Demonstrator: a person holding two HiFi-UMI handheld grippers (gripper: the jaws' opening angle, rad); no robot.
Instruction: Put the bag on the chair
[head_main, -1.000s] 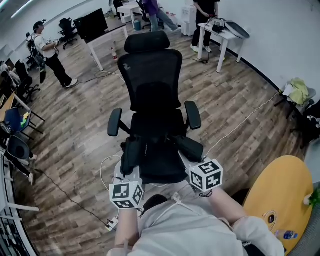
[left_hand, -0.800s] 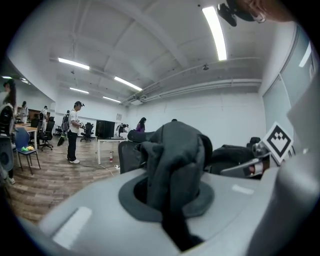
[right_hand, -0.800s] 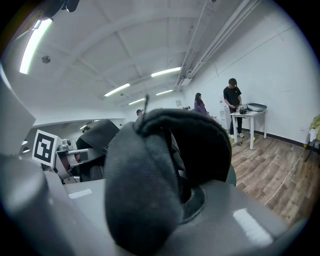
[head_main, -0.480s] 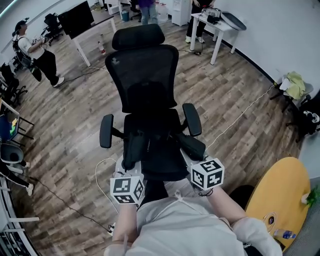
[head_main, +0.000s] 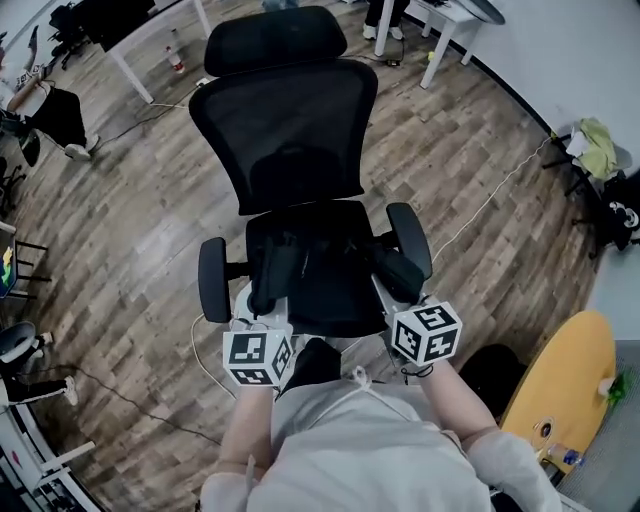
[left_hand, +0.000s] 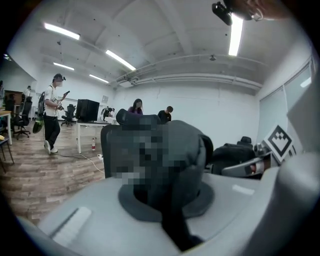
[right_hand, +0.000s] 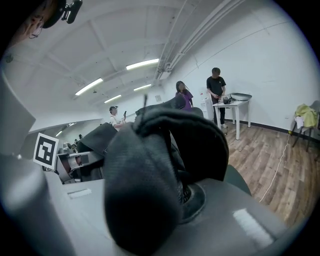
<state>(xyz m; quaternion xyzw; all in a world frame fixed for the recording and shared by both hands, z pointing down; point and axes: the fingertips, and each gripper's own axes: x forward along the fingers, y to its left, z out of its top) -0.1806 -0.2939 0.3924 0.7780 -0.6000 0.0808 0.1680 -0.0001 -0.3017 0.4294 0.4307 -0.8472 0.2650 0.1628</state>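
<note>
A black mesh office chair (head_main: 285, 110) faces me, its seat just ahead of both grippers. The black bag (head_main: 320, 262) hangs over the seat between the armrests and is hard to tell apart from the dark cushion. My left gripper (head_main: 264, 318) is shut on one dark padded strap (left_hand: 170, 165) of the bag. My right gripper (head_main: 392, 300) is shut on the other thick strap (right_hand: 150, 185). Each strap fills the gap between the jaws in its own gripper view, left gripper (left_hand: 175, 220) and right gripper (right_hand: 165, 220). Whether the bag rests on the seat I cannot tell.
A yellow round table (head_main: 560, 380) stands at my right. A white table (head_main: 450, 15) is at the back right, with a white cable (head_main: 480, 215) running across the wood floor. A person (head_main: 45, 105) and other chairs (head_main: 15, 345) are at the left.
The chair has come closer and now fills more of the head view. Both grippers have carried the bag forward over the seat. Neither grip has changed.
</note>
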